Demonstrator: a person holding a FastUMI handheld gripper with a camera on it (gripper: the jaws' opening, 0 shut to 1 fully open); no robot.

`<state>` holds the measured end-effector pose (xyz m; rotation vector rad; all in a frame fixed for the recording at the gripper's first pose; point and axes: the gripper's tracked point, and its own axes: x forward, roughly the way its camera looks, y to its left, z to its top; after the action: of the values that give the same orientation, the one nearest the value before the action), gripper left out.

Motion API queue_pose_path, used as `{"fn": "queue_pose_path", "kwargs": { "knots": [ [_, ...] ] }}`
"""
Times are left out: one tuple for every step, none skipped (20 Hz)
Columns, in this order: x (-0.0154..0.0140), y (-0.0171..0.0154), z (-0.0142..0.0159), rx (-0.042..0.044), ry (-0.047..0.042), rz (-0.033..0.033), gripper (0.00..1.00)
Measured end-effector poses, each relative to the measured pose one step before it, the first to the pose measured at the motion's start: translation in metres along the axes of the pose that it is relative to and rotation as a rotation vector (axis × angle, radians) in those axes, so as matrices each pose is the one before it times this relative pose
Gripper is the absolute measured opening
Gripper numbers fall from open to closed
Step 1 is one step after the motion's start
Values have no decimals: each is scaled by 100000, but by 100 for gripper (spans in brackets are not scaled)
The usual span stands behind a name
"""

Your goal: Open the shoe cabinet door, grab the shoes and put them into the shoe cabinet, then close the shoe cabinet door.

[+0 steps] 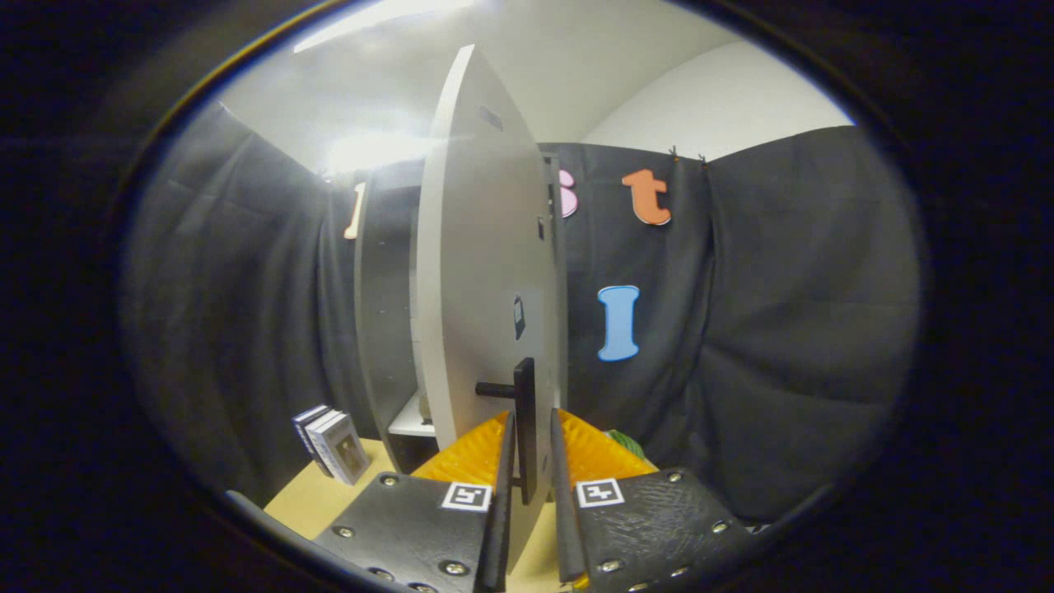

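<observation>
The gripper [529, 482] points forward and level, and its two fingers stand narrow on both sides of the black vertical bar handle [524, 428]; whether they press on it, I cannot tell. The handle sits on the white flat shoe cabinet door [482, 272], which stands open, edge toward the camera. Left of the door is the dark cabinet body with a white shelf [412, 422]. Further left, small grey boxes [333, 443] stand on the light wooden table [317, 498].

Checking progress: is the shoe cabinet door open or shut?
Open: the door stands edge-on, its handle between the tongs, a shelf exposed behind.
</observation>
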<state>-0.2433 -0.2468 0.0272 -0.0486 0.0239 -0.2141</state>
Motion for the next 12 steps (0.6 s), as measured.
{"fn": "queue_pose_path", "kwargs": {
  "knots": [
    [-232, -887, -70, -166, -4, -1337, 23],
    [-250, -901, 6, -185, 180, -1977, 23],
    [157, -1227, 1, -39, 17, -2706, 23],
    [-13, -1452, 128, 396, -1029, -3697, 12],
    [-237, -1721, 153, 703, -467, -3259, 1],
    [-4, -357, 137, 1989, -1, 1792, 4],
    [212, -747, -692, -569, 985, -2137, 4],
    [31, -304, -387, -335, 1170, -599, 3],
    [13, -252, -143, 362, 348, -544, 4],
    [39, 152, 105, 587, -45, -342, 4],
    [60, -4, -131, 294, 87, -237, 4],
    [-23, -7, -57, 195, 115, 104, 4]
  ]
}}
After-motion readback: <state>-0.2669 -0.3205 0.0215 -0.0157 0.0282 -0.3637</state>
